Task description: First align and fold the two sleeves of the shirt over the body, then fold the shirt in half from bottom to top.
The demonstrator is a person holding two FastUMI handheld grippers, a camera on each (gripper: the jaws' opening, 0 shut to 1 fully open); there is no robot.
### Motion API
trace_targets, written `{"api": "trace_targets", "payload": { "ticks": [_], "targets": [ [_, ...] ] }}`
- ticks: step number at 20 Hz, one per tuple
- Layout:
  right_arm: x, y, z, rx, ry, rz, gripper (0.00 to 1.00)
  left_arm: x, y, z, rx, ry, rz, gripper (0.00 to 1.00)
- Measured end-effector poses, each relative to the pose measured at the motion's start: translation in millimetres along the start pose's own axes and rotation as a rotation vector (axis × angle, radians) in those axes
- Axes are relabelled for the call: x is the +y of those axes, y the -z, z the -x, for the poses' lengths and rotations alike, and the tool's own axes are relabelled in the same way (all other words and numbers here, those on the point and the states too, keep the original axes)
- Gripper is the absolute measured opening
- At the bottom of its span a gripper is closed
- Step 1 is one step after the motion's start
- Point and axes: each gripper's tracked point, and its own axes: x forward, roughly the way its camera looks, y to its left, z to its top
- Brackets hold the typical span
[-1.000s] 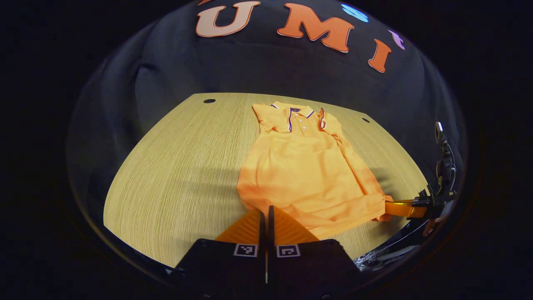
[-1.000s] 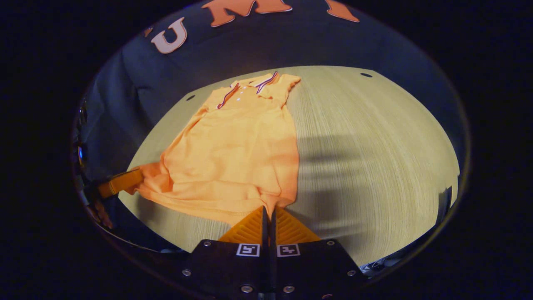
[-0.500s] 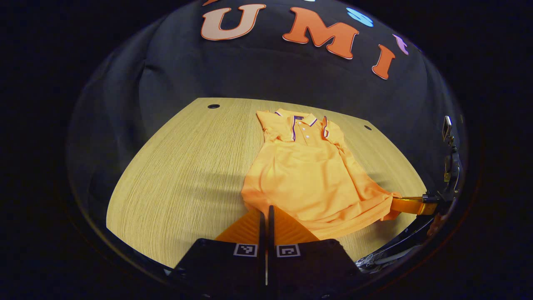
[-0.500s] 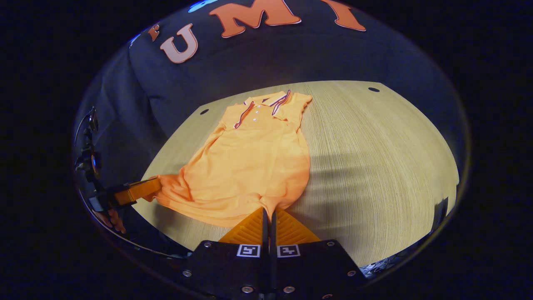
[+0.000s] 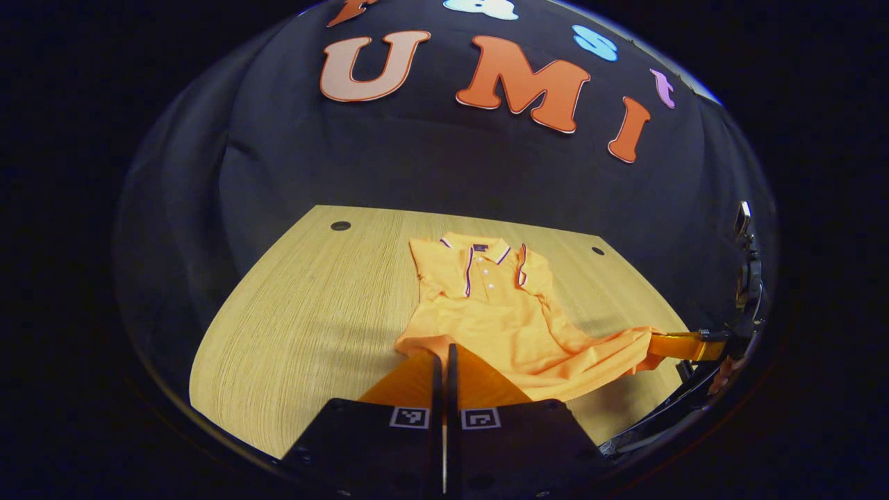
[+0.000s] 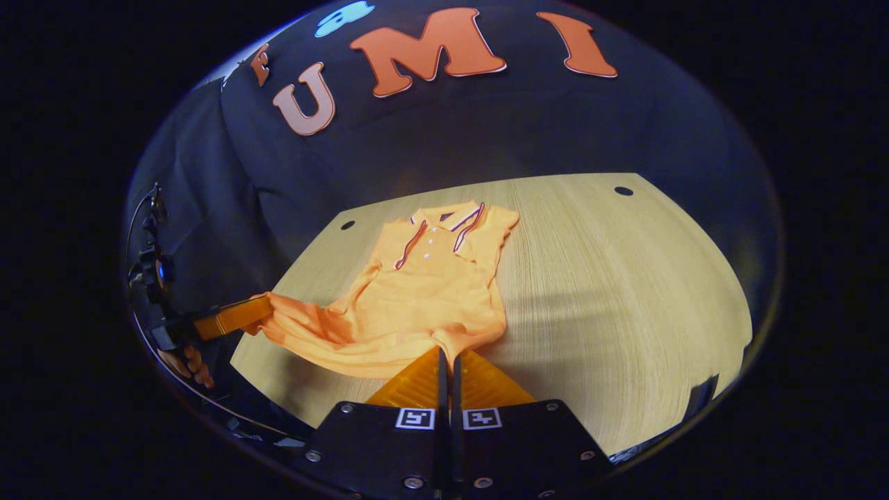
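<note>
Sleeves folded in, my left tongs [image 5: 444,357] and right tongs [image 6: 448,361] each clamp a hem corner of the shirt [image 5: 486,305], lifting it from the tabletop's [image 5: 292,312] near edge toward the collar; the bottom-to-top fold remains.

You have no readable text here, square coded markers [image 5: 444,418] on your left gripper's body, the same on the right [image 6: 449,418], the shirt's neck label [image 5: 480,246] too small to read

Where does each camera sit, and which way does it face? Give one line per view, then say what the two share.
Left gripper view: rides the left gripper, looks along its fingers over the shirt on the table; the right gripper is at right.
Right gripper view: rides the right gripper, faces the shirt's collar; a hand is at left.
Shared: shirt, table, both grippers pinching the hem.
</note>
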Motion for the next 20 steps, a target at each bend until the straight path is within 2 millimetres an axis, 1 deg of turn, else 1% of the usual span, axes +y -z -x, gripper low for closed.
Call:
{"api": "trace_targets", "payload": {
  "ticks": [2,4,5,7,9,10,13,15,16,17,20],
  "targets": [
    [-2.1,-20.0,-7.2,-0.020,0.004,0.000,0.00,-7.6,-15.0,-11.7,-0.002,0.028,0.009,0.02],
    [-4.3,-36.7,-25.2,-0.024,0.026,-0.002,0.00,-7.6,-26.4,-24.9,0.015,0.035,-0.008,0.02],
    [-6.1,-41.7,-31.6,-0.019,0.038,-0.015,0.00,-6.8,-43.5,-38.0,0.013,0.045,-0.013,0.02],
    [-4.6,-59.2,-43.5,-0.027,0.034,-0.030,0.01,-8.8,-66.1,-53.4,-0.004,0.063,-0.026,0.02],
    [-8.8,-76.3,-57.6,-0.032,0.056,-0.028,0.00,-8.9,-78.7,-70.4,0.012,0.077,-0.039,0.02],
    [-9.8,-84.8,-64.8,-0.035,0.065,-0.032,0.00,-8.9,-76.8,-73.7,0.005,0.088,-0.045,0.02],
    [-9.1,-105.0,-87.6,-0.034,0.085,-0.026,0.00,-9.2,-98.5,-104.3,0.000,0.106,-0.069,0.02],
    [-13.0,-118.9,-102.6,-0.031,0.100,-0.017,0.00,-13.8,-110.9,-120.8,0.000,0.132,-0.073,0.02],
    [-11.5,-122.4,-107.9,-0.029,0.109,-0.011,0.00,-14.4,-116.8,-127.5,-0.004,0.141,-0.079,0.02],
    [-13.0,-128.4,-114.4,-0.028,0.119,-0.006,0.00,-13.5,-121.5,-135.3,-0.004,0.144,-0.088,0.02],
    [-20.1,-148.0,-140.9,-0.023,0.144,0.005,0.00,-3.5,-139.9,-170.4,0.000,0.136,-0.091,0.02]
  ]
}}
